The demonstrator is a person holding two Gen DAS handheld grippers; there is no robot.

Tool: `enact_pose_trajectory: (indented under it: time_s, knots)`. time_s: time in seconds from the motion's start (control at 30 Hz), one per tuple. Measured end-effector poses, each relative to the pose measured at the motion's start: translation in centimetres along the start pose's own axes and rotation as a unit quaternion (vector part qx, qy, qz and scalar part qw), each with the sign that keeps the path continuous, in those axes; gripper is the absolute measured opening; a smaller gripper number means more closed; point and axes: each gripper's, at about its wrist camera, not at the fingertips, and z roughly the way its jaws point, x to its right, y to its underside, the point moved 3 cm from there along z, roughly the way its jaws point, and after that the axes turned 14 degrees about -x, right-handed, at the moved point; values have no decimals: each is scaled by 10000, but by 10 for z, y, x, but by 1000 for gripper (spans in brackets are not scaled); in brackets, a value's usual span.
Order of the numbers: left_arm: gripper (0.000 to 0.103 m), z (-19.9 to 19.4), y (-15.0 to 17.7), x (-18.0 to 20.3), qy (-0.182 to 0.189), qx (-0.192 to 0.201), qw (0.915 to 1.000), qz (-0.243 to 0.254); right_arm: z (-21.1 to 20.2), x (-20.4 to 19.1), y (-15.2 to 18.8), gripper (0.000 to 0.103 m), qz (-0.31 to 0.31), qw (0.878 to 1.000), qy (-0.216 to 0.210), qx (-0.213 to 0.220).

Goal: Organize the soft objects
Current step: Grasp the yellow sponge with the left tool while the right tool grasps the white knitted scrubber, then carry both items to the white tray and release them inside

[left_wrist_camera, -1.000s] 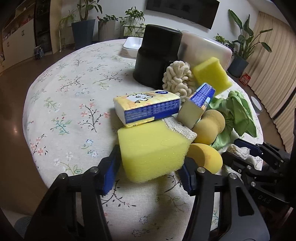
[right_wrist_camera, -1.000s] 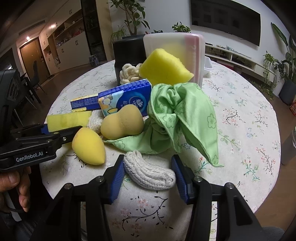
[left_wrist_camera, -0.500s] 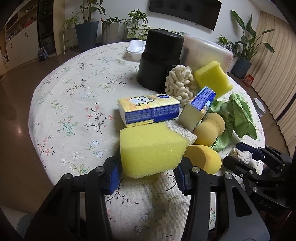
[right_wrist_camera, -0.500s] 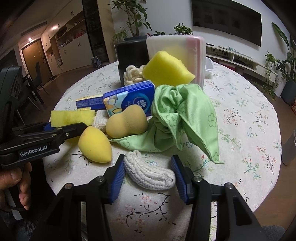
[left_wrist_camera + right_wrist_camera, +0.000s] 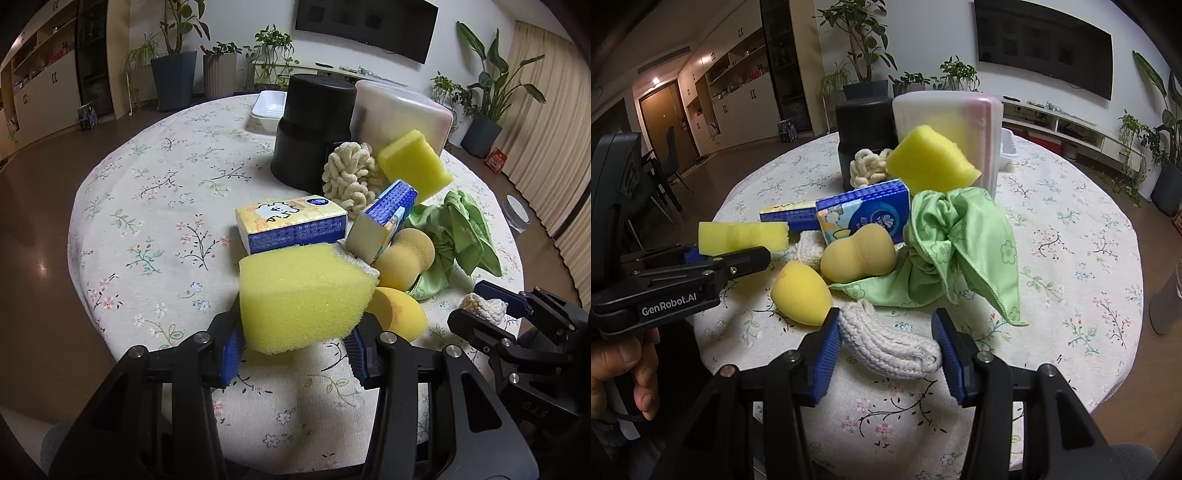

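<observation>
My left gripper point(image 5: 293, 350) is shut on a big yellow sponge point(image 5: 303, 299) and holds it lifted above the table; the sponge also shows in the right wrist view point(image 5: 742, 238). My right gripper point(image 5: 884, 350) is shut on a white knitted cloth roll point(image 5: 886, 343), lifted a little off the floral tablecloth point(image 5: 1071, 258); it shows in the left wrist view too point(image 5: 484, 304). On the table lie two yellow egg-shaped sponges point(image 5: 801, 293) point(image 5: 858, 254), a green cloth point(image 5: 956, 243), two tissue packs point(image 5: 291, 223) point(image 5: 384, 221), a loopy cream mitt point(image 5: 349, 177) and another yellow sponge point(image 5: 413, 166).
A black upturned bin point(image 5: 312, 129) and a translucent plastic box point(image 5: 402, 114) stand behind the pile. A white tray point(image 5: 269, 110) sits at the far edge. A person's hand point(image 5: 624, 376) holds the left gripper. A grey cup point(image 5: 1167, 299) stands at the right table edge.
My left gripper has lifted the big yellow sponge up off the table and drawn back. My right gripper has closed on the white cloth roll and raised it slightly.
</observation>
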Motion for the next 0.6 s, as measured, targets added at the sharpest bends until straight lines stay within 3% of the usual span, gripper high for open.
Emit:
enact_pose_trajectory:
  time_s: [0.4,0.6]
  knots:
    - [39,-15,2,-2,-20,147,9999,-23,-16,2,0,51,49,9998,-76,155]
    - [38,-24,1,-4,158,152,9997,-79,-34,1,-7,51,39,9992,-234,310]
